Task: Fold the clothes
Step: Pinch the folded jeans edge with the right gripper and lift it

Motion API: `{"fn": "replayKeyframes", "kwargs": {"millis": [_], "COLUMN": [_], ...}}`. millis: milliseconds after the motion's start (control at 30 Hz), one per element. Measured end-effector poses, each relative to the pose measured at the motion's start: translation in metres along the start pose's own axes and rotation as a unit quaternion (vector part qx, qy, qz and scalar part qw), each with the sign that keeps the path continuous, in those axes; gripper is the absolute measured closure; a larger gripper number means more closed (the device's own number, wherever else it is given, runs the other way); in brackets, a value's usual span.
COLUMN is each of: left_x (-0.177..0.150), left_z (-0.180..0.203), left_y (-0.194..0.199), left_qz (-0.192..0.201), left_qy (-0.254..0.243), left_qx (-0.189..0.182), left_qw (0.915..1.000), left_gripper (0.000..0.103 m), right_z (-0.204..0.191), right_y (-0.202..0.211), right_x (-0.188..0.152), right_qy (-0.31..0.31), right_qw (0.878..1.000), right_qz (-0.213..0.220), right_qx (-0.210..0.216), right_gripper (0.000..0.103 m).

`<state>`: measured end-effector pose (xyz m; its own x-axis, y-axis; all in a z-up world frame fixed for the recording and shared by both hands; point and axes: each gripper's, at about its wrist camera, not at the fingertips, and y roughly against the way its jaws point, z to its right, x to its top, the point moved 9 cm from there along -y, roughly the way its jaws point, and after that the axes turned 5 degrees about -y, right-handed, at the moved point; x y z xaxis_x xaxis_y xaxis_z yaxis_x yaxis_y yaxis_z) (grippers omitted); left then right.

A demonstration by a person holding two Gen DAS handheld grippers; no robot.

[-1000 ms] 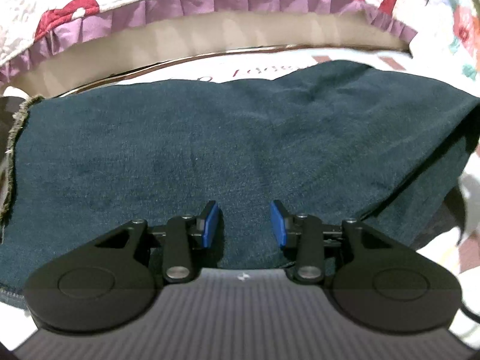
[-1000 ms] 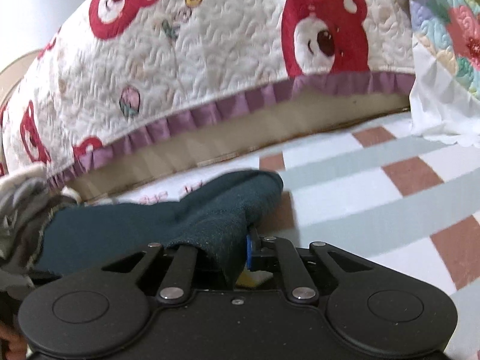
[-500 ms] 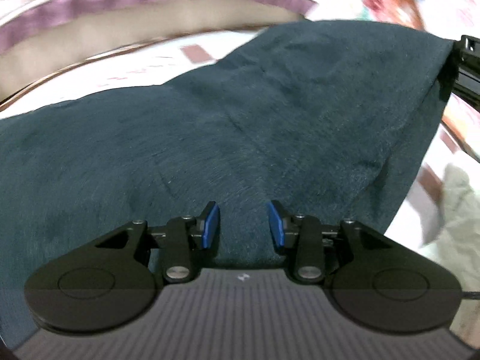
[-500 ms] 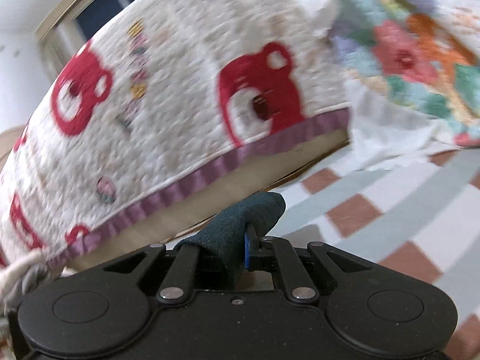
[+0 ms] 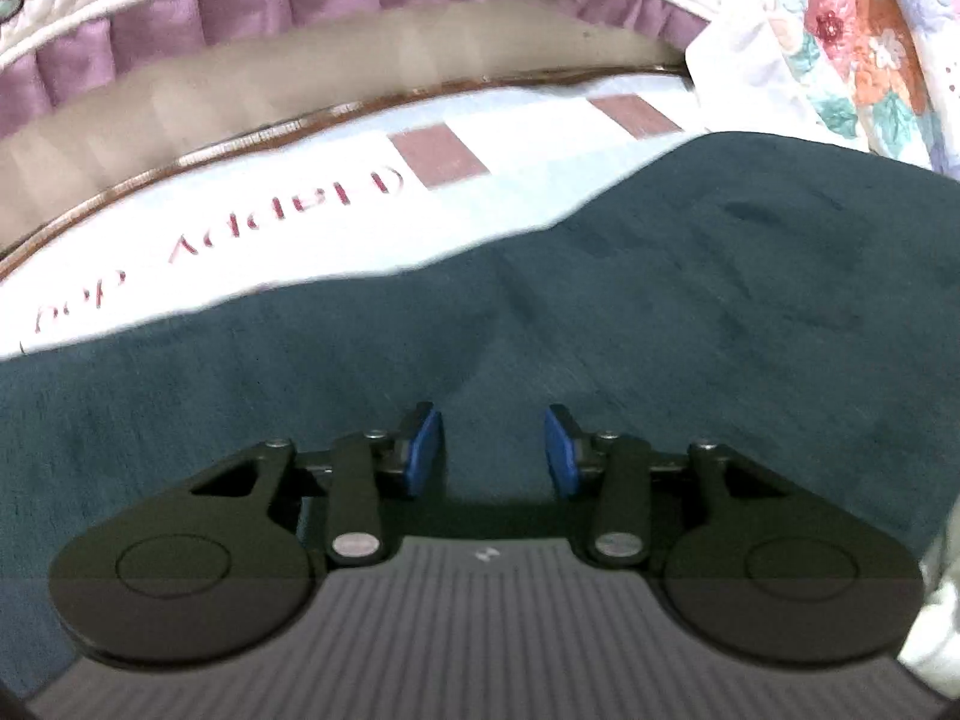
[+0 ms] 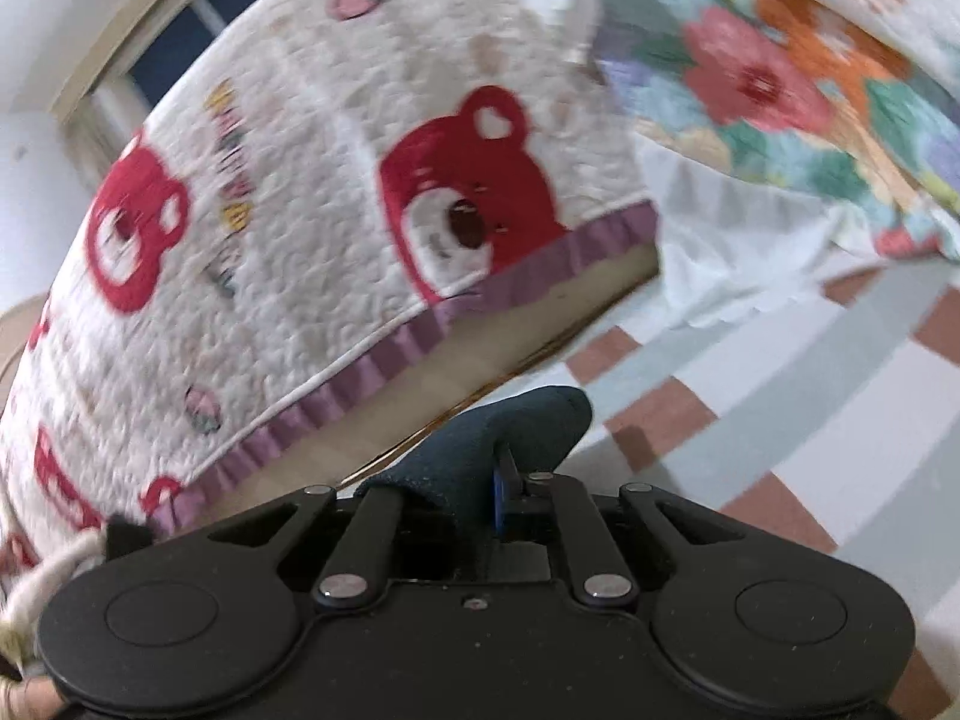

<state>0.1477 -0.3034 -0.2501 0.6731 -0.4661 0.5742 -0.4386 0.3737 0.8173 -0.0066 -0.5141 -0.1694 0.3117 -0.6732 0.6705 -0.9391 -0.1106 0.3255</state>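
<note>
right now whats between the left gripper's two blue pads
Only the dark teal garment, lying beneath the gap; the left gripper pinches nothing, per the left wrist view.

The left wrist camera looks steeply down, close over the dark green cloth (image 5: 660, 312) on the bed; the right wrist camera, nearer level, faces the bear-print quilt (image 6: 336, 192). The 2 views share cloth, quilt frill and checked sheet (image 6: 810, 396).

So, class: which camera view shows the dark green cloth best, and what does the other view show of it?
The left wrist view: the cloth spreads across most of the frame, lying on the checked sheet. The right wrist view shows only a bunched corner pinched in the right gripper.
</note>
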Motion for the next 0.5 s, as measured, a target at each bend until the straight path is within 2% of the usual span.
{"fn": "replayKeyframes", "kwargs": {"millis": [100, 133, 333, 433, 500], "left_x": [0.015, 0.017, 0.038, 0.051, 0.054], "left_z": [-0.003, -0.003, -0.003, -0.006, -0.012], "left_y": [-0.006, -0.010, -0.032, -0.039, -0.020], "left_qz": [0.012, 0.011, 0.008, 0.006, 0.029], "left_qy": [-0.062, -0.067, -0.086, -0.071, -0.043], "left_qx": [0.074, 0.079, 0.092, 0.084, 0.083], "left_qw": [0.9953, 0.9945, 0.9920, 0.9939, 0.9952], "left_gripper": [0.064, 0.064, 0.062, 0.061, 0.063], "right_z": [-0.007, -0.008, -0.029, -0.039, -0.041], "right_y": [0.003, 0.004, 0.008, 0.008, 0.009], "right_x": [0.002, 0.002, -0.001, -0.004, -0.004], "right_qy": [0.001, 0.000, 0.022, 0.038, 0.039], "right_qw": [1.000, 1.000, 0.996, 0.994, 0.993], "right_qz": [0.004, 0.005, 0.003, 0.001, 0.000], "right_qx": [0.022, 0.029, 0.081, 0.101, 0.107], "right_gripper": [0.091, 0.091, 0.090, 0.090, 0.090]}}
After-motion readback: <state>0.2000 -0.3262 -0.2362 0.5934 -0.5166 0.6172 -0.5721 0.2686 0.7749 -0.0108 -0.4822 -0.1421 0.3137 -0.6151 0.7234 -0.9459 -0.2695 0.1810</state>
